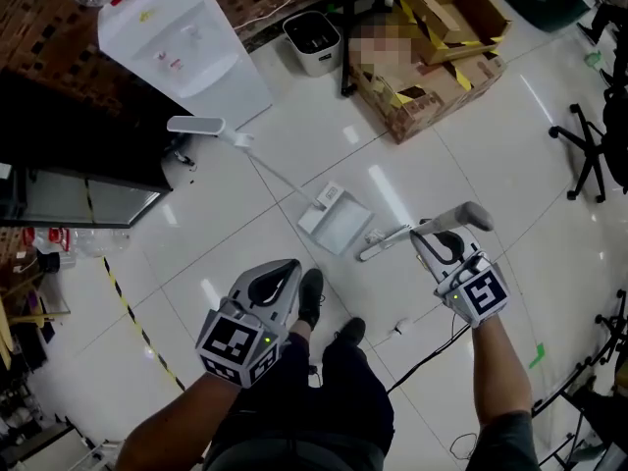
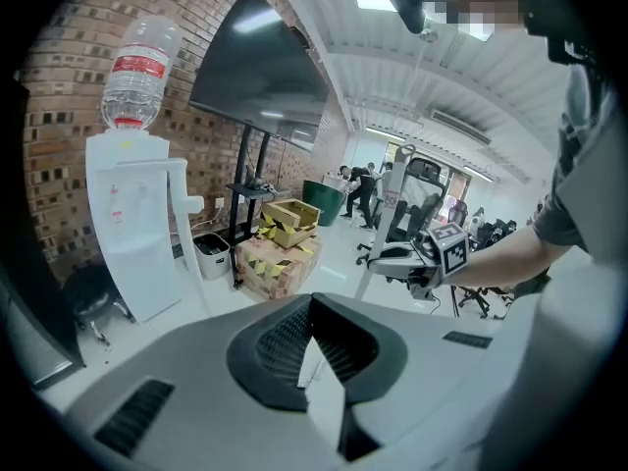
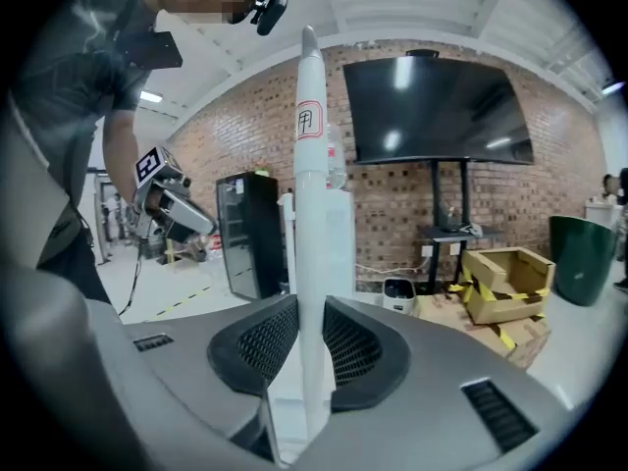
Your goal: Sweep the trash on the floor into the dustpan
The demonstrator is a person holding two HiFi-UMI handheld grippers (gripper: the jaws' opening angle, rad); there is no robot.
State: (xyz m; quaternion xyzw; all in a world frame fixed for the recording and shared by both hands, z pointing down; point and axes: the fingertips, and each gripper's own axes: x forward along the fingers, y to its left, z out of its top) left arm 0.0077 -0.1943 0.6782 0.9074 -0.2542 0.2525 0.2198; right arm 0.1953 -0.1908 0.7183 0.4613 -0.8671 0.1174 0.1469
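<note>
The right tool (image 1: 433, 235) is clamped on a white broom handle (image 1: 463, 217), and the pole rises straight up between its pads. The left tool (image 1: 291, 268) has its jaws drawn together with nothing between them, and hangs above the person's shoes (image 1: 312, 297). Beyond both tools the white dustpan (image 1: 339, 226) lies on the pale tiled floor (image 1: 471, 145). Its long handle (image 1: 265, 170) runs off toward the water dispenser (image 1: 186, 42) by the wall.
</note>
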